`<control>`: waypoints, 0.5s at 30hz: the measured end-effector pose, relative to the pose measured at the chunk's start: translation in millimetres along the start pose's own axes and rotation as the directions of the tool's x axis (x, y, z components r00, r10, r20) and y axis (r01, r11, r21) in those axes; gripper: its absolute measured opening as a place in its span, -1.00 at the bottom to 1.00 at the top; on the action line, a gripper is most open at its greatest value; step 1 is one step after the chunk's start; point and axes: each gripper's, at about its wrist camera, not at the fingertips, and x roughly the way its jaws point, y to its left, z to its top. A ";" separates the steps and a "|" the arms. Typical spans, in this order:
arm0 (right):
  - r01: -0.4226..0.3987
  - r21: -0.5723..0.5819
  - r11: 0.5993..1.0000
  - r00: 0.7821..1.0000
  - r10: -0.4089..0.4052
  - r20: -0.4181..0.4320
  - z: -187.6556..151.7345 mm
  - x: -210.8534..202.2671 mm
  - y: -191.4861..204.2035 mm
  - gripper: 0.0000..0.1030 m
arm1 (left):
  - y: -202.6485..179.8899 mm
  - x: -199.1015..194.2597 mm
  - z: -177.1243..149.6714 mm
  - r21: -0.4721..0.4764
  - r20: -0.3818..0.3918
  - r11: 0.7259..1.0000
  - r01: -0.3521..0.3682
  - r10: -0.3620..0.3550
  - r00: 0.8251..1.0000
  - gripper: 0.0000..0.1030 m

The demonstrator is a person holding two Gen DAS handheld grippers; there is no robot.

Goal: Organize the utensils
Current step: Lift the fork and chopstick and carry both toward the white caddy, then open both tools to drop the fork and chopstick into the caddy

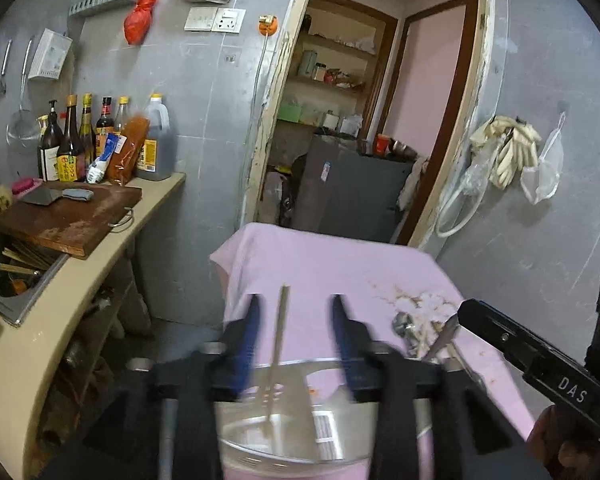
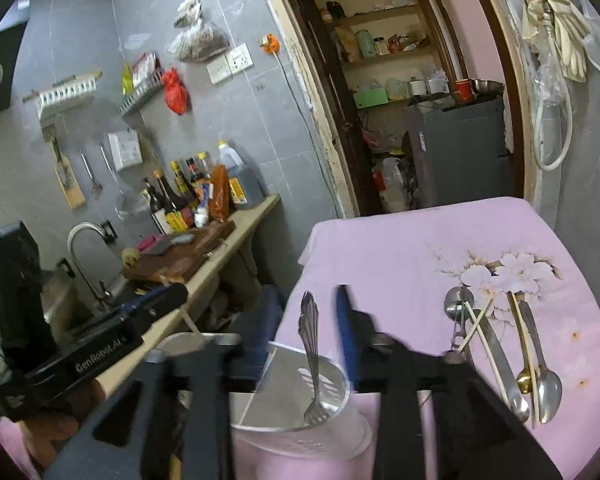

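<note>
Left gripper: jaws apart, blue fingers either side of a thin utensil handle, not touching it; hovers over the holder.
Right gripper: jaws apart as far as visible (left finger blurred, hard to be sure); nothing clamped; above the holder w/ the fork handle just left of the right blue finger.
Utensil holder: metal, slotted wall, clear divider inside; stands on the near edge of the table, right under both grippers.
Fork: in the holder, tines down, scalloped handle leaning up and out.
Thin handle: rises from the holder between the left fingers, tilted slightly; type unclear thru motion blur.
Loose utensils: on the cloth to the right of the holder, well apart from it: round scoop-like piece, pale chopsticks, steel spoons, one gold spoon; several overlap.
Table: covered by pink cloth w/ flower print.
Counter: left of the table, w/ cutting board, cleaver on it, sauce bottles at the wall.
Sink: at the counter's near end, chopsticks inside.
Doorway: behind the table.
</note>
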 end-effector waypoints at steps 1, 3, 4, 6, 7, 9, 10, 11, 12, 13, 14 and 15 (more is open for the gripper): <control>-0.004 0.005 1.000 1.000 0.004 0.004 1.6 -3.4 -2.0 -0.34 | -1.1 -2.9 0.8 -0.013 0.010 1.000 0.009 -0.009 1.000 0.02; -0.004 0.009 1.000 1.000 0.004 0.015 5.3 -11.8 -7.0 -0.34 | -6.1 -6.9 3.5 -0.026 0.023 1.000 0.017 -0.017 1.000 0.06; -0.001 0.012 1.000 1.000 0.001 0.021 7.9 -16.3 -9.8 -0.30 | -11.4 -8.4 5.3 -0.017 0.027 1.000 0.014 -0.014 1.000 0.08; 0.015 0.012 1.000 0.999 -0.016 0.045 14.8 -27.3 -16.6 -0.14 | -21.6 -10.7 7.8 0.004 0.042 1.000 0.007 -0.007 0.999 0.28; 0.027 0.008 1.000 0.998 -0.028 0.061 18.2 -33.8 -20.3 -0.01 | -27.5 -12.4 9.3 0.009 0.056 1.000 0.008 -0.008 0.998 0.35; 0.061 -0.010 0.998 0.993 -0.059 0.099 25.7 -48.6 -28.4 0.11 | -37.6 -14.8 12.2 0.009 0.083 1.000 0.010 -0.010 0.997 0.62; 0.074 -0.016 0.997 0.991 -0.072 0.110 29.8 -53.4 -30.4 0.17 | -44.0 -15.9 13.3 0.005 0.098 1.000 0.008 -0.009 0.995 0.68; 0.095 -0.027 0.995 0.988 -0.091 0.125 33.5 -60.2 -34.9 0.21 | -48.2 -16.2 14.3 0.002 0.109 1.000 0.008 -0.008 0.994 0.76; 0.115 -0.040 0.993 0.984 -0.109 0.139 37.0 -66.6 -39.4 0.32 | -56.1 -16.8 15.1 0.001 0.127 1.000 0.005 -0.005 0.992 0.84; 0.130 -0.047 0.990 0.981 -0.122 0.149 40.2 -71.8 -42.2 0.46 | -61.4 -17.2 15.6 0.002 0.139 1.000 -0.002 0.002 0.990 0.88; 0.160 -0.061 0.985 0.975 -0.148 0.166 42.8 -78.7 -46.9 0.55 | -67.3 -17.6 16.1 0.003 0.154 1.000 -0.013 0.012 0.988 0.96; 0.192 -0.076 0.978 0.966 -0.175 0.188 45.1 -86.2 -51.7 0.71 | -76.8 -18.3 15.7 0.009 0.183 0.999 -0.034 0.032 0.983 0.99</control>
